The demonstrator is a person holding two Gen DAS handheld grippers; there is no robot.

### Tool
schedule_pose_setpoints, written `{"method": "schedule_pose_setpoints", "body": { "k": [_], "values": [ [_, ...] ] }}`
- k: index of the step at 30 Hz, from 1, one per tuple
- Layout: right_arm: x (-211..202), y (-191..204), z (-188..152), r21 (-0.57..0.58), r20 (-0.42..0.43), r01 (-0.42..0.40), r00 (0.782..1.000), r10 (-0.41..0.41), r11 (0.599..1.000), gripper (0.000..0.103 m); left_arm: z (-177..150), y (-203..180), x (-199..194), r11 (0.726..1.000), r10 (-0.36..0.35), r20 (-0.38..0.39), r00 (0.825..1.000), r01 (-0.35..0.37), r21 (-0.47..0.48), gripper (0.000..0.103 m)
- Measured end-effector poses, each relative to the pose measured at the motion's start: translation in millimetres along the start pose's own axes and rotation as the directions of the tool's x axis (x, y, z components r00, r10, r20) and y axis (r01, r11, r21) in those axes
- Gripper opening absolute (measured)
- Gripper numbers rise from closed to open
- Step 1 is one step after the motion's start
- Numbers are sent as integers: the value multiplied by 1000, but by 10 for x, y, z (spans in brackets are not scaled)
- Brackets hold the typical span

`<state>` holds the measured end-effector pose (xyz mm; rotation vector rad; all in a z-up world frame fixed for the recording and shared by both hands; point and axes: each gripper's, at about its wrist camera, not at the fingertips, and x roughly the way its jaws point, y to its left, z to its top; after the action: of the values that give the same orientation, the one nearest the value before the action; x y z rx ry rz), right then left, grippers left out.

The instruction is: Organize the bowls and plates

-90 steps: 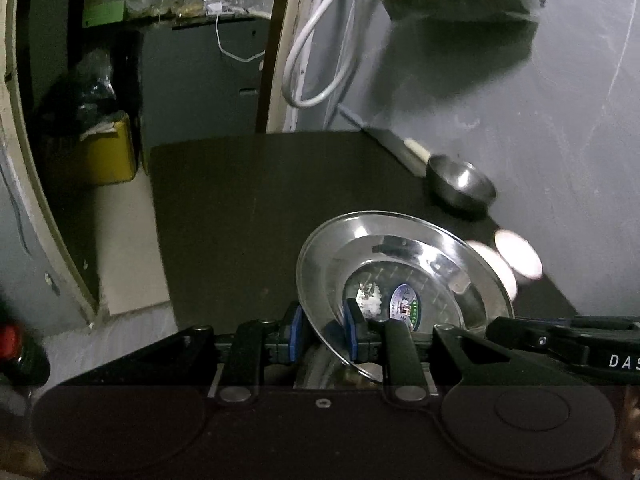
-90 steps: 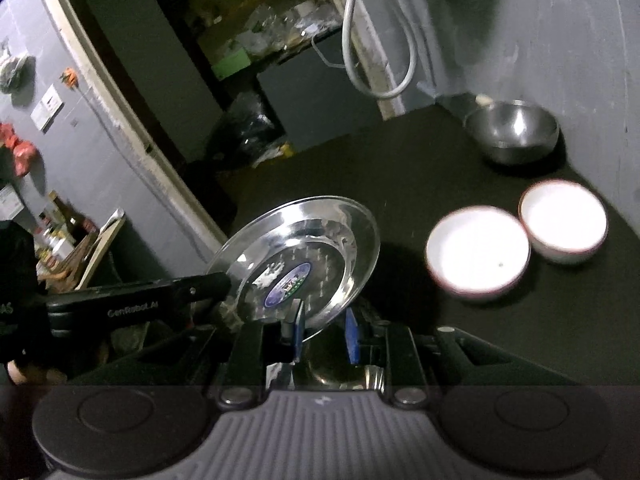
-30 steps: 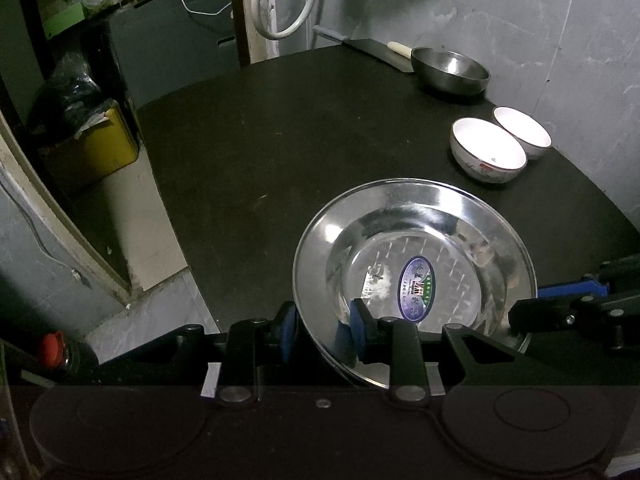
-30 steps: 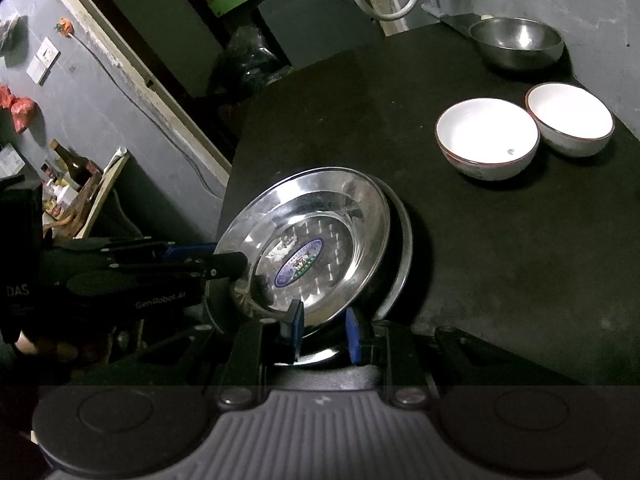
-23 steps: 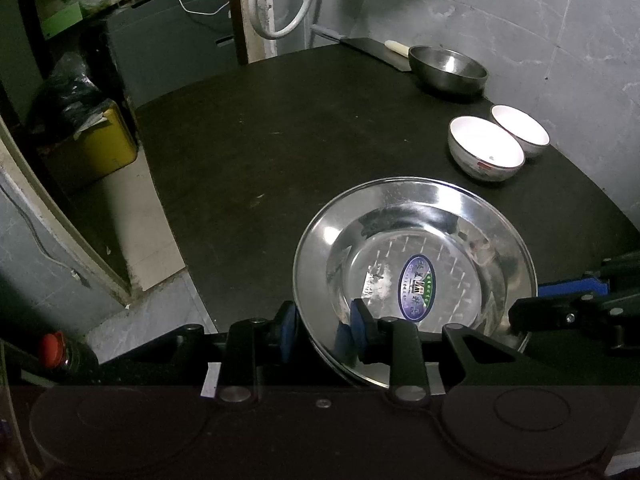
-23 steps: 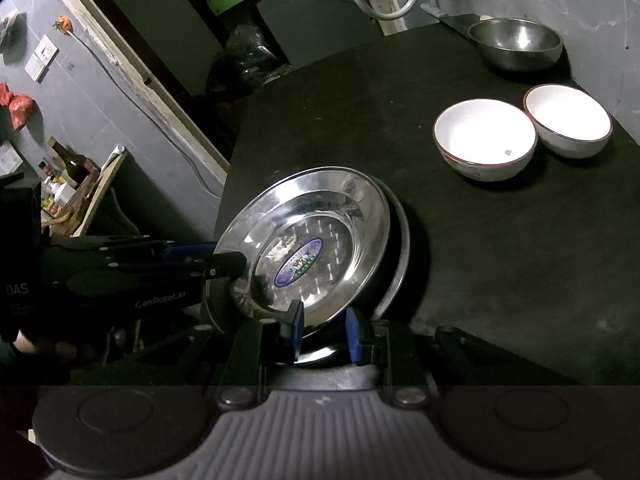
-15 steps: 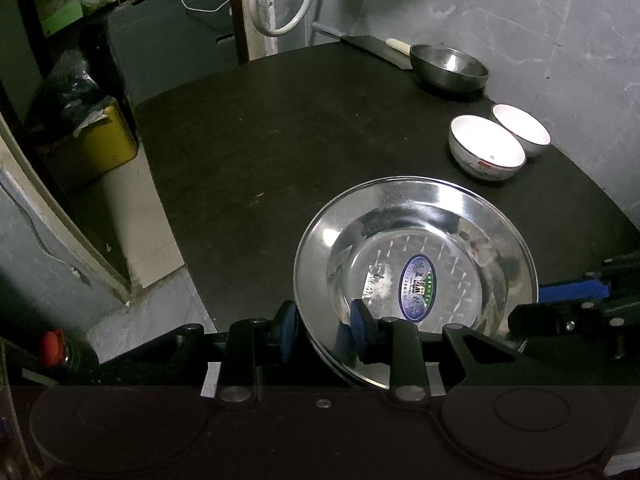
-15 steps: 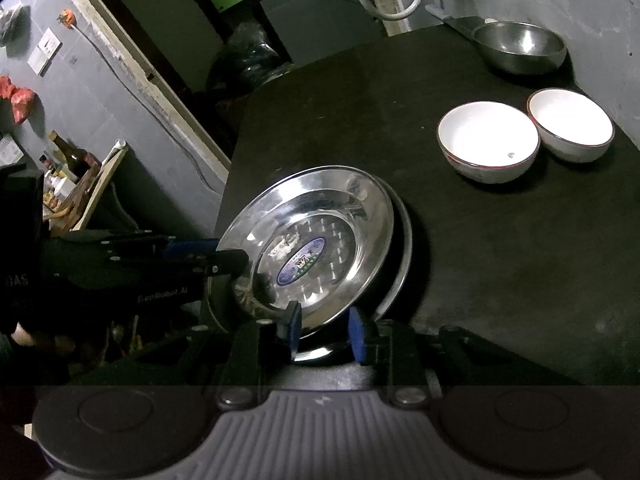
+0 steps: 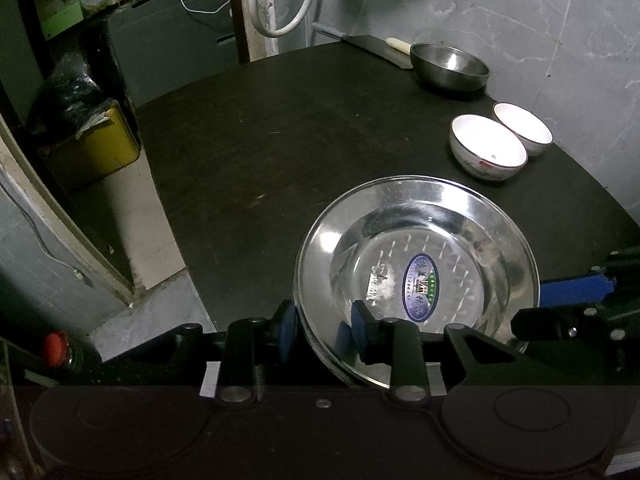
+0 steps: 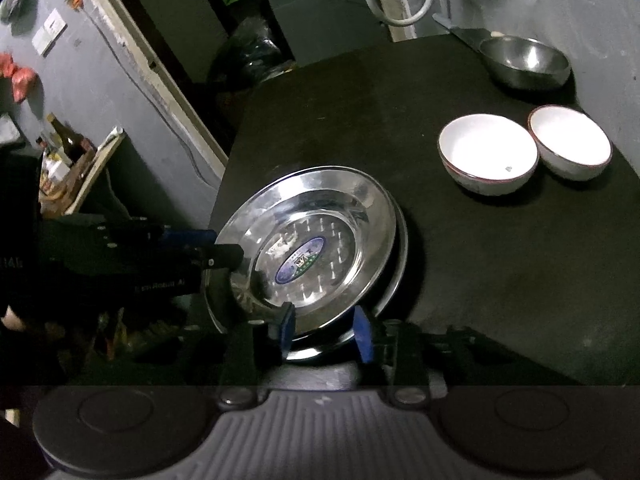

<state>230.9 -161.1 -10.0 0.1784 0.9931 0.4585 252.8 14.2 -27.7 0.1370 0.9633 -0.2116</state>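
A steel plate (image 9: 416, 276) with a blue oval sticker lies on a second steel plate (image 10: 398, 268) at the near edge of the black table (image 9: 280, 152). My left gripper (image 9: 322, 326) is shut on the top plate's left rim; it also shows in the right wrist view (image 10: 224, 250). My right gripper (image 10: 326, 332) has opened, its fingers astride the plates' near rim; it also shows in the left wrist view (image 9: 560, 304). Two white bowls (image 9: 488, 152) (image 9: 522, 128) and a steel bowl (image 9: 450, 66) stand at the far right.
A cleaver (image 9: 380, 50) lies behind the steel bowl by the grey wall. A white hose (image 9: 276, 4) hangs at the back. A yellow bin (image 9: 96, 144) stands on the floor left of the table. A shelf with bottles (image 10: 68, 148) is at far left.
The top plate came down from a tilted, lifted hold onto the second plate. My right gripper's fingers have spread apart and let go of the rim. The left gripper keeps its hold.
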Motion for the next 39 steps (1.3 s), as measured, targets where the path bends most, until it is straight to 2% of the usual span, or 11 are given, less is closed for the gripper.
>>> {"method": "schedule_pose_setpoints", "body": {
  "k": [3, 7, 10, 13, 16, 18, 21, 24, 39],
  "values": [
    [3, 29, 5, -26, -3, 17, 1000, -17, 1000, 44, 9, 8, -7, 1000, 6, 3, 1000, -6, -2, 38],
    [3, 35, 19, -22, -4, 13, 1000, -13, 1000, 47, 35, 0, -52, 1000, 22, 23, 999, -22, 6, 57],
    [-10, 31, 18, -17, 4, 16, 1000, -16, 1000, 53, 79, -19, -118, 999, 37, 46, 998, -38, 21, 71],
    [-25, 11, 7, -16, 9, 15, 1000, -15, 1000, 62, 139, -39, -181, 998, 58, 68, 996, -60, 23, 83],
    [-41, 6, 12, -17, 15, 19, 1000, -18, 1000, 72, 205, -60, -222, 996, 81, 80, 993, -84, 28, 88],
    [-72, -5, 30, -14, 29, 19, 999, -18, 1000, 84, 254, -73, -249, 995, 95, 88, 992, -98, 31, 91],
    [-134, -44, 62, 3, 61, 19, 998, -19, 1000, 94, 328, -111, -284, 991, 124, 120, 985, -130, 36, 99],
    [-191, -107, 98, 28, 98, 20, 995, -23, 999, 102, 418, -141, -307, 986, 150, 152, 977, -159, 49, 102],
    [-228, -500, 346, 113, 194, 67, 977, -88, 991, 103, 909, -310, -76, 981, 142, 198, 970, -164, 102, 102]
  ]
}}
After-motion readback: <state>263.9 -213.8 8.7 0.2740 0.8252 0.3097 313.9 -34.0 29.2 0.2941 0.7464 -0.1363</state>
